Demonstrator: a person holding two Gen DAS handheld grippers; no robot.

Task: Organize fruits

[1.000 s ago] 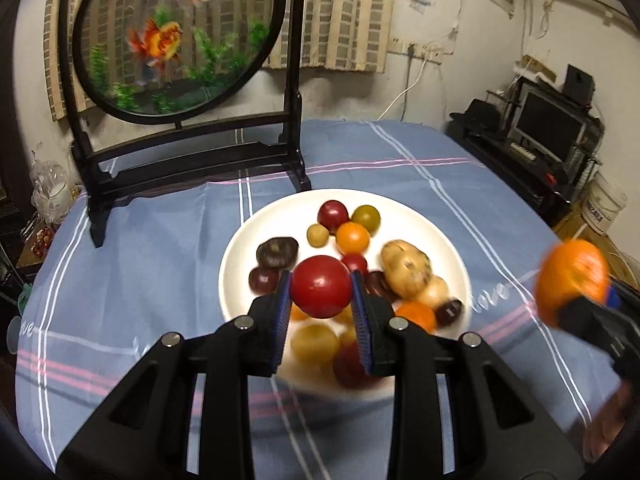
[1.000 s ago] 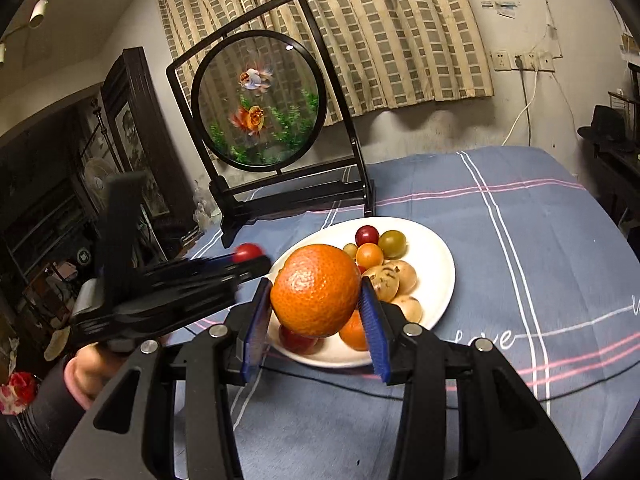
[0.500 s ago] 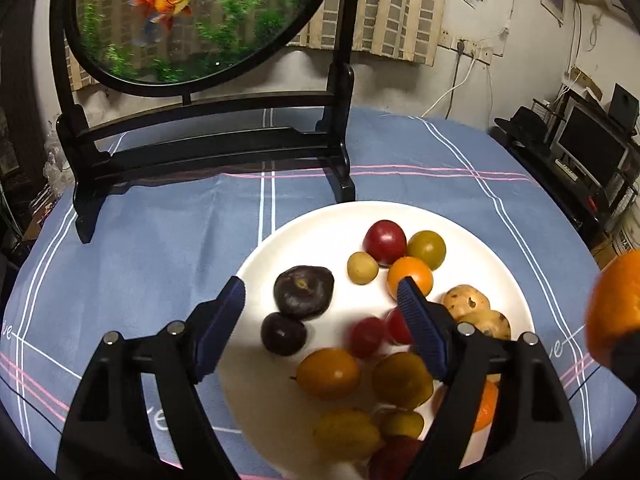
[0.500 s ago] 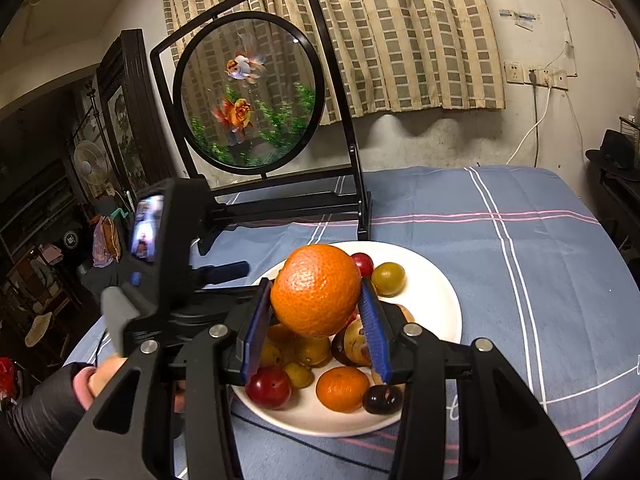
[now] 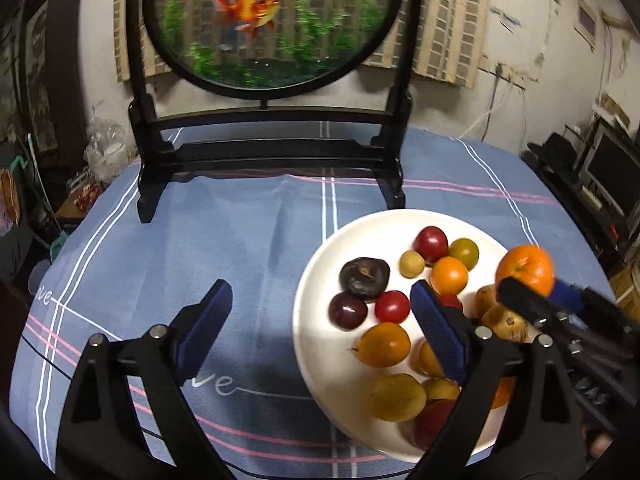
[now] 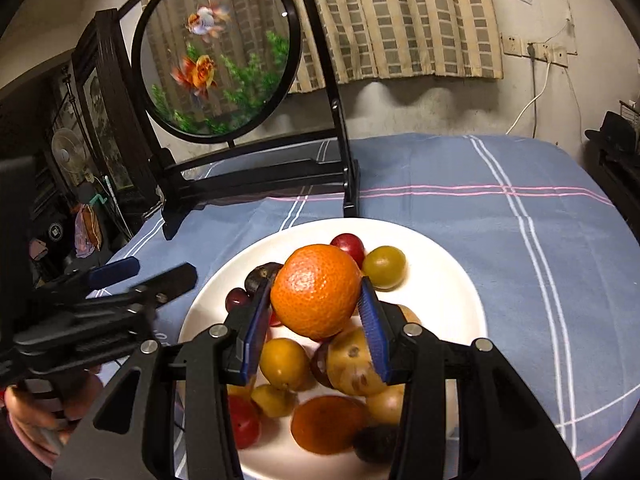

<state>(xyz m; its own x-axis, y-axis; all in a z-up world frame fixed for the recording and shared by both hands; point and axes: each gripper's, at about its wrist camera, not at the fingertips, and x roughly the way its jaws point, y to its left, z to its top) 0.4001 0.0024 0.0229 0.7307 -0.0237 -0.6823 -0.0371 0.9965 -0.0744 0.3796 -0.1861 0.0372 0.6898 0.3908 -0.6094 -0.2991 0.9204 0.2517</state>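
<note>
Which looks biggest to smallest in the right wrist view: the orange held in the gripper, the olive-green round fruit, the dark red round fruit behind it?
1. Large orange, though nearness to the camera inflates it.
2. Olive-green round fruit.
3. Dark red round fruit, partly hidden, so unsure.

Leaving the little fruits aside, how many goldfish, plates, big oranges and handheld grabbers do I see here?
Goldfish: 2
Plate: 1
Big orange: 1
Grabbers, the left gripper and the right gripper: 2
Total: 6
</note>
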